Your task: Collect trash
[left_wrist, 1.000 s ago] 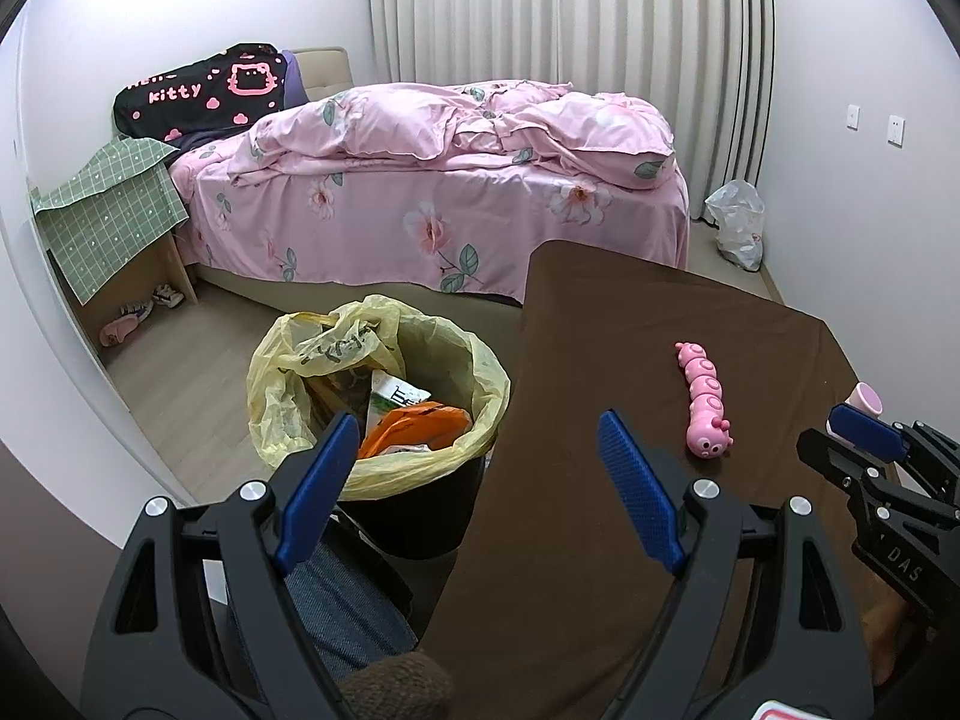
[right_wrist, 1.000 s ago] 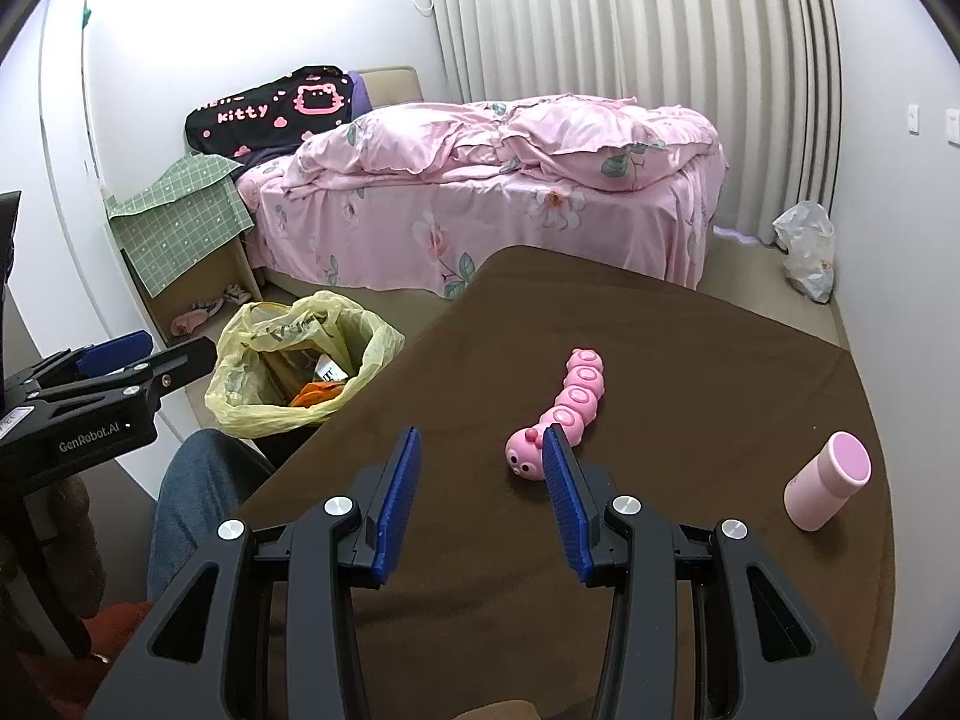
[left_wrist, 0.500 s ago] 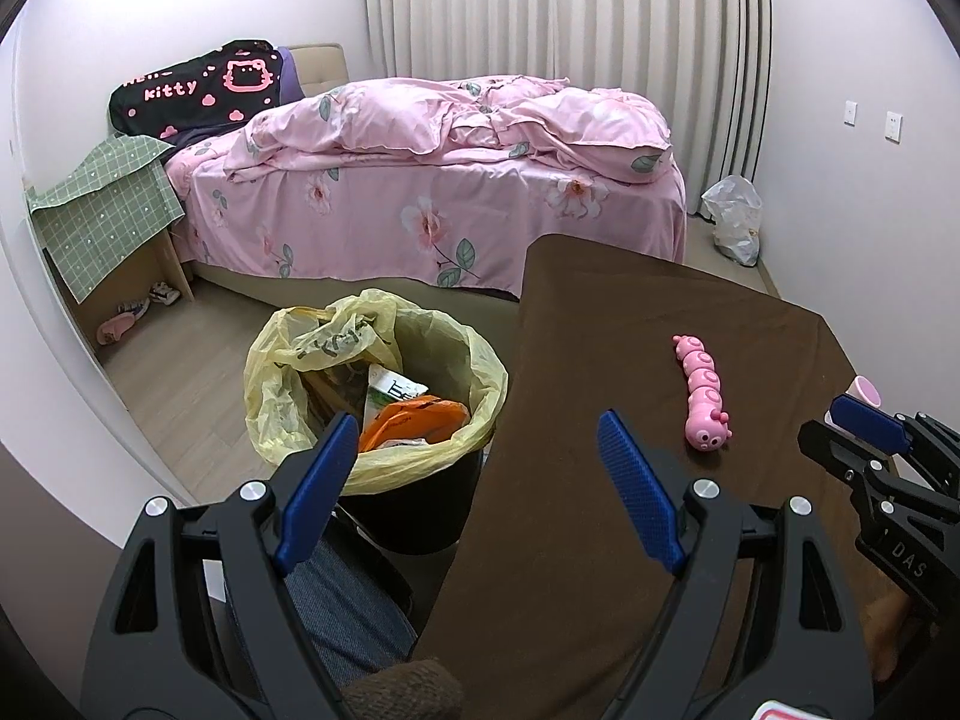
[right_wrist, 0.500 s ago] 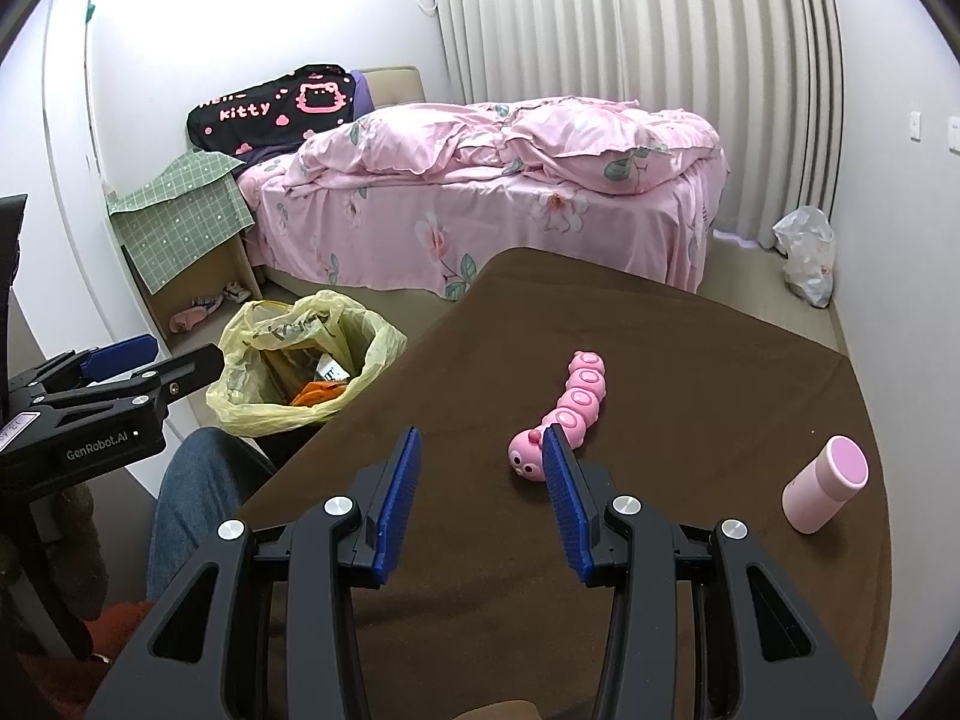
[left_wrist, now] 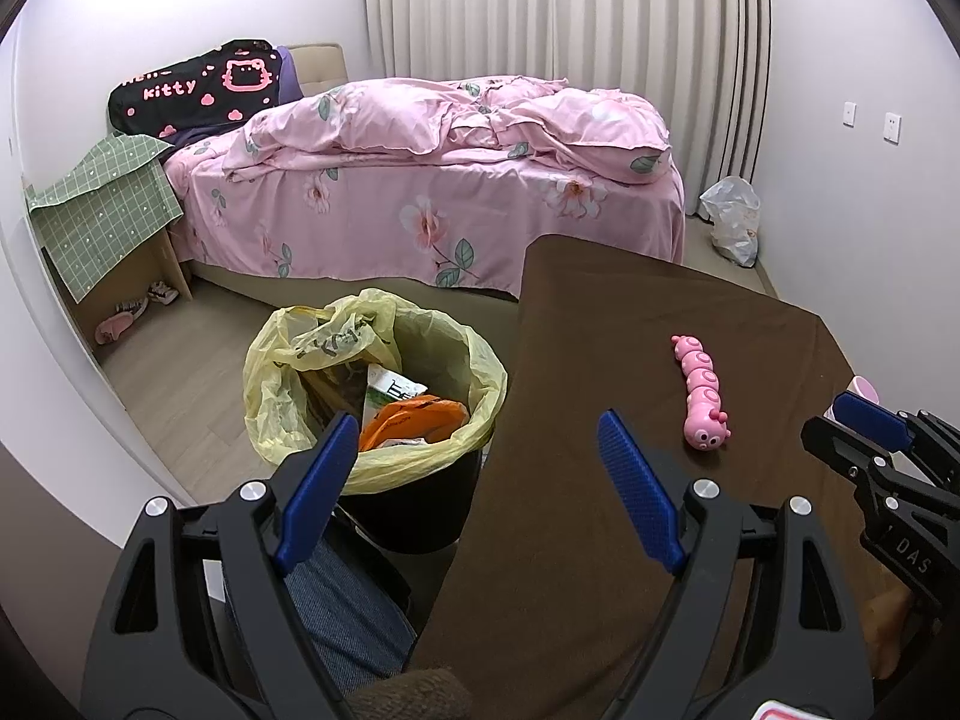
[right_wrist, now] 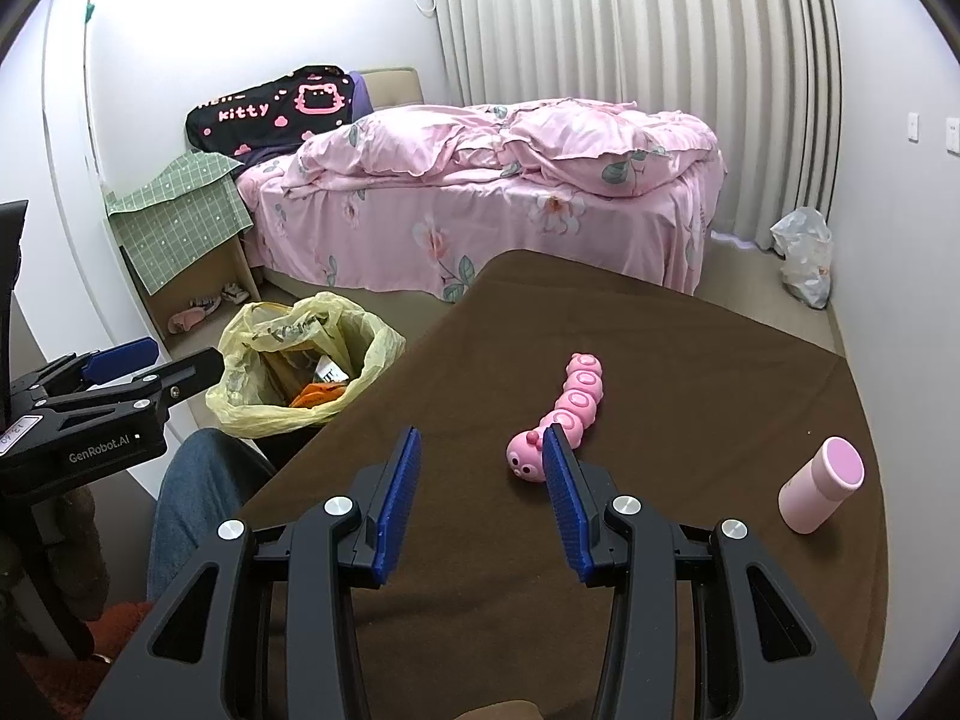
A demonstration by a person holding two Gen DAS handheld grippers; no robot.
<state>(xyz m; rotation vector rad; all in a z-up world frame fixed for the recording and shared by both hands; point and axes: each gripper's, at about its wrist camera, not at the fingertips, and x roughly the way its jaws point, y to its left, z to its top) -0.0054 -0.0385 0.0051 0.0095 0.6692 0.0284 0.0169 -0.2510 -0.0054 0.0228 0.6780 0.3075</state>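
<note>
A black bin lined with a yellow bag [left_wrist: 372, 384] [right_wrist: 300, 360] stands on the floor left of the brown-clothed table [left_wrist: 600, 360] [right_wrist: 690, 360]. Inside it lie orange and white wrappers [left_wrist: 414, 414]. My left gripper [left_wrist: 474, 462] hangs open and empty over the gap between bin and table edge. My right gripper [right_wrist: 480, 480] is open and empty above the table, just in front of a pink caterpillar toy [right_wrist: 561, 414] [left_wrist: 702, 399]. A pink cup [right_wrist: 822, 483] lies tilted on the table at the right.
A bed with pink floral bedding [left_wrist: 432, 180] fills the back of the room. A green-clothed side table [left_wrist: 102, 210] stands at the left, shoes beneath it. A white plastic bag [left_wrist: 732, 216] sits on the floor by the curtain. A person's jeans-clad leg [right_wrist: 192, 504] is near the bin.
</note>
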